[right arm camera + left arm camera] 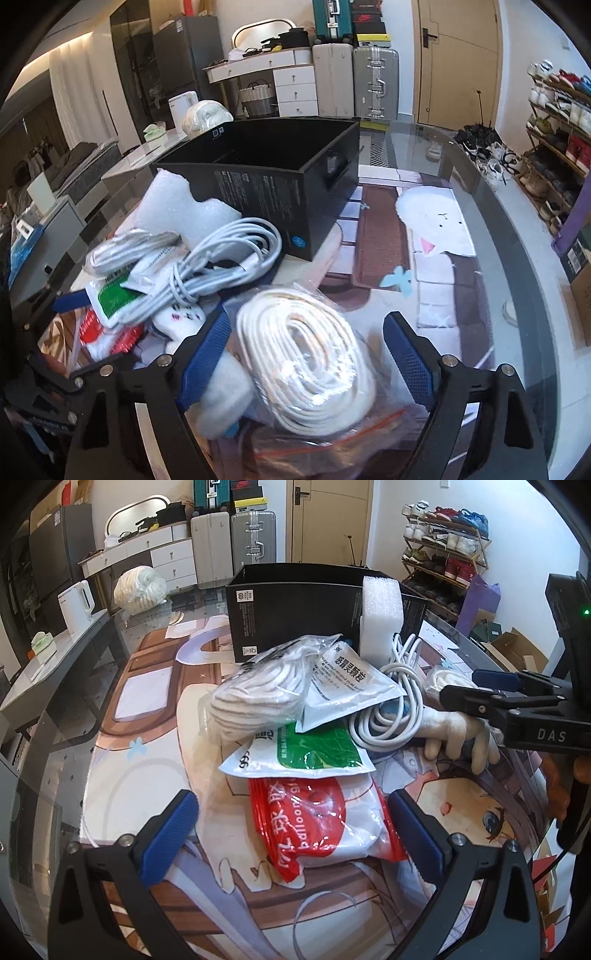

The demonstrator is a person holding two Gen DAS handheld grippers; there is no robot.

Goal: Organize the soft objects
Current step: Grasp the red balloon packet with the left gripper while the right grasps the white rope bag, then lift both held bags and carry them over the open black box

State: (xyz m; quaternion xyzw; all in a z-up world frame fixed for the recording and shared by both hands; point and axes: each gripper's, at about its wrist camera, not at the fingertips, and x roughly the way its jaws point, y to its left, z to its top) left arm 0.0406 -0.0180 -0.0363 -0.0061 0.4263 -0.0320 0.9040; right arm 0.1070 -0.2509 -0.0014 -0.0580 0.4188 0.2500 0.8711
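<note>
My left gripper (291, 830) stands open low over the table, its blue pads either side of a red-and-white balloon packet (317, 827) without pressing it. Behind the packet lie a green-and-white sachet (306, 753), a white sachet (351, 686), a bagged striped cloth (258, 698), a coiled white cable (391, 709) and a cream glove (458, 731). My right gripper (306, 350) is open around a clear bag of coiled white cord (310, 354), with a gap at the right pad. It shows at the right edge of the left wrist view (461, 686). An open black box (258, 177) stands behind the pile.
A white foam block (380, 605) leans on the black box (295, 602). The glass table (480, 206) covers a cartoon mat, and its curved edge runs along the right. Suitcases (232, 542), a shoe rack (447, 550) and a side table with a white kettle (77, 605) stand around it.
</note>
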